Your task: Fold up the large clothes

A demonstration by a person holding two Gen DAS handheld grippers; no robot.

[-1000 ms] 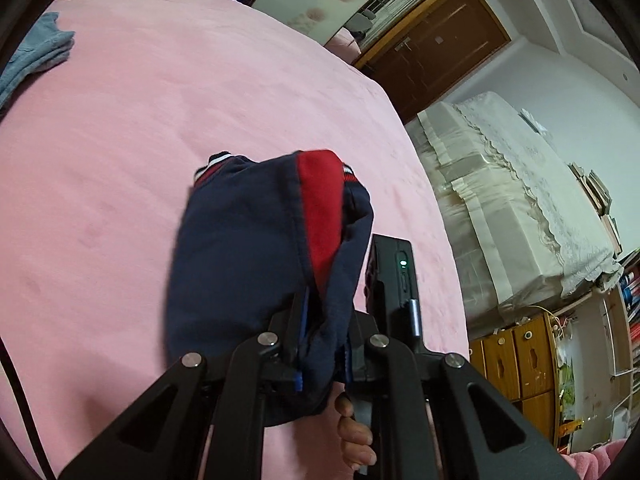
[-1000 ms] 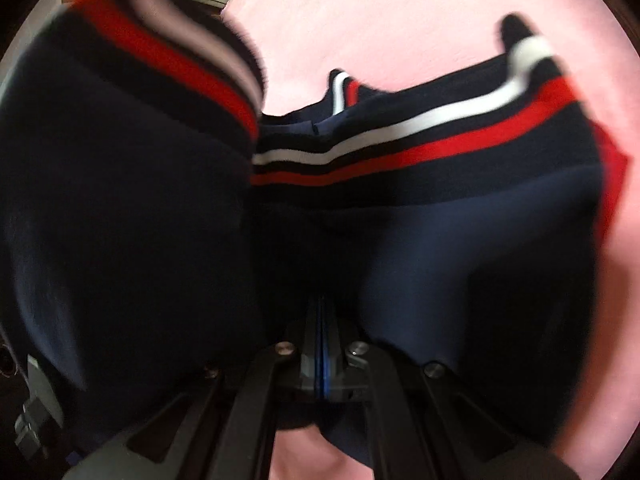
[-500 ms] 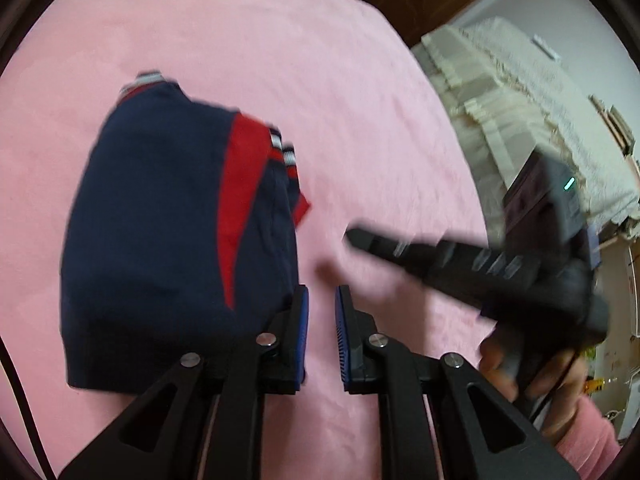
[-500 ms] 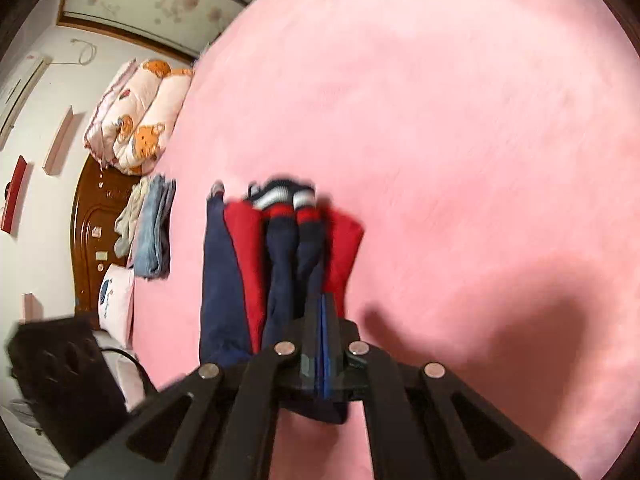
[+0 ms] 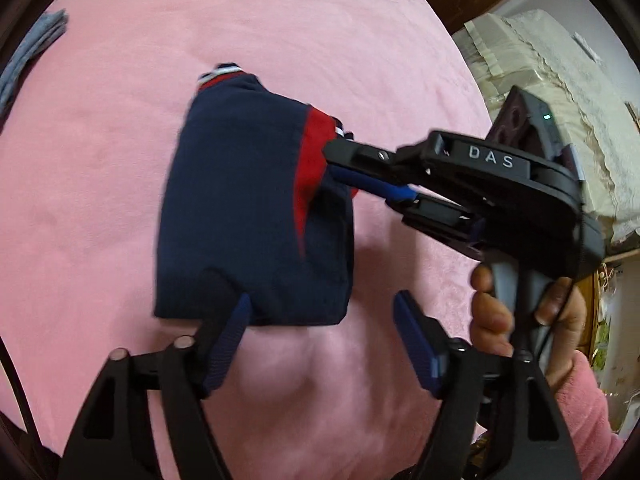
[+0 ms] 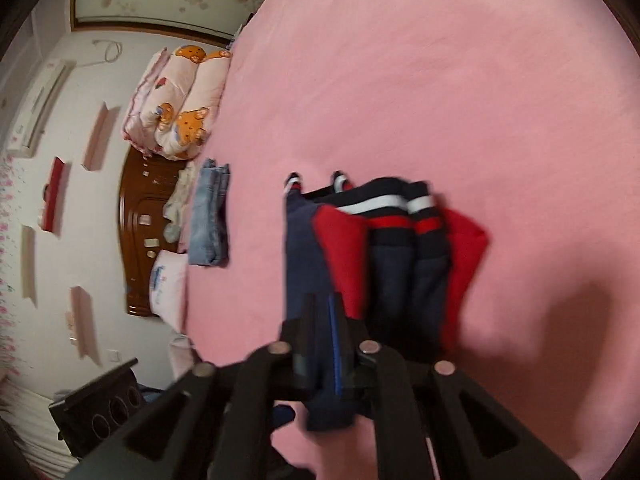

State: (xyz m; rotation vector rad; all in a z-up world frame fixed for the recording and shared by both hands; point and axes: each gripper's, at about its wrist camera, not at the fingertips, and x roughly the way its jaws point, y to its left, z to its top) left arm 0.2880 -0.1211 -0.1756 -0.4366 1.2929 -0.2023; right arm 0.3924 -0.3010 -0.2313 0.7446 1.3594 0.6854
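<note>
A folded navy garment (image 5: 244, 216) with red panels and red and white striped trim lies on the pink bed (image 5: 120, 80). My left gripper (image 5: 320, 312) is open wide at the garment's near edge; its left finger touches the fold. My right gripper (image 5: 340, 164) reaches in from the right and is shut on the garment's right side. In the right wrist view the right gripper (image 6: 332, 320) clamps navy cloth, with the garment (image 6: 380, 248) bunched ahead of it.
Folded jeans (image 6: 210, 216) and a bear-print quilt (image 6: 180, 100) lie near a wooden headboard (image 6: 136, 240) at the far end of the bed (image 6: 440, 80). A lace-covered piece of furniture (image 5: 560, 80) stands off the bed's right side.
The garment came down from the air onto the bed. My left gripper let go of it and opened wide. My right gripper stayed shut on the cloth and swung to the garment's right side.
</note>
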